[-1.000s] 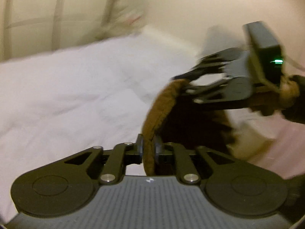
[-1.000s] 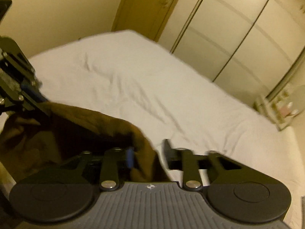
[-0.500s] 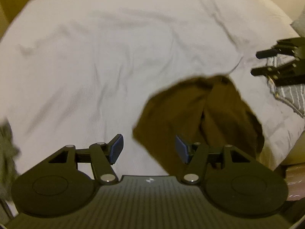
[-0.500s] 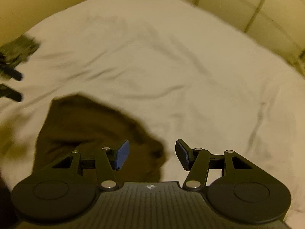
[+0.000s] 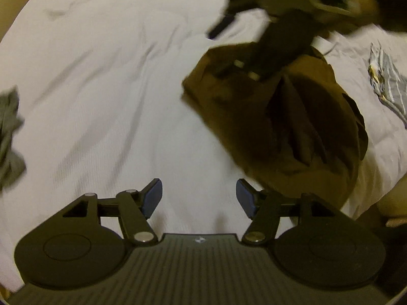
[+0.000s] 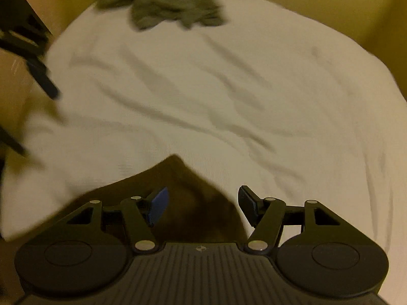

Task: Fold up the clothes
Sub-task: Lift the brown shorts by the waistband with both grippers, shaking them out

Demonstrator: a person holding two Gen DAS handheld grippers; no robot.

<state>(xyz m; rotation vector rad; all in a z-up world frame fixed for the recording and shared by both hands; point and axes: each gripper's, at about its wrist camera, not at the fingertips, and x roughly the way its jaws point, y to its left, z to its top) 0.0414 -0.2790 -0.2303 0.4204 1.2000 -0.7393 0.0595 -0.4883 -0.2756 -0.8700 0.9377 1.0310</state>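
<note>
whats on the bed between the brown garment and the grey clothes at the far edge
Only bare, wrinkled white sheet lies between the brown garment and the grey clothes; the right wrist view shows it.

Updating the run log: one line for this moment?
left tool open | right tool open | brown garment crumpled on bed, unheld

Right gripper point(image 5: 244, 40) was motion-blurred, hiding part of the brown garment point(image 5: 292, 117). Grey garment point(image 5: 9, 137) was cut off at the frame edge. Striped cloth point(image 5: 389, 86) was too blurred to identify.
</note>
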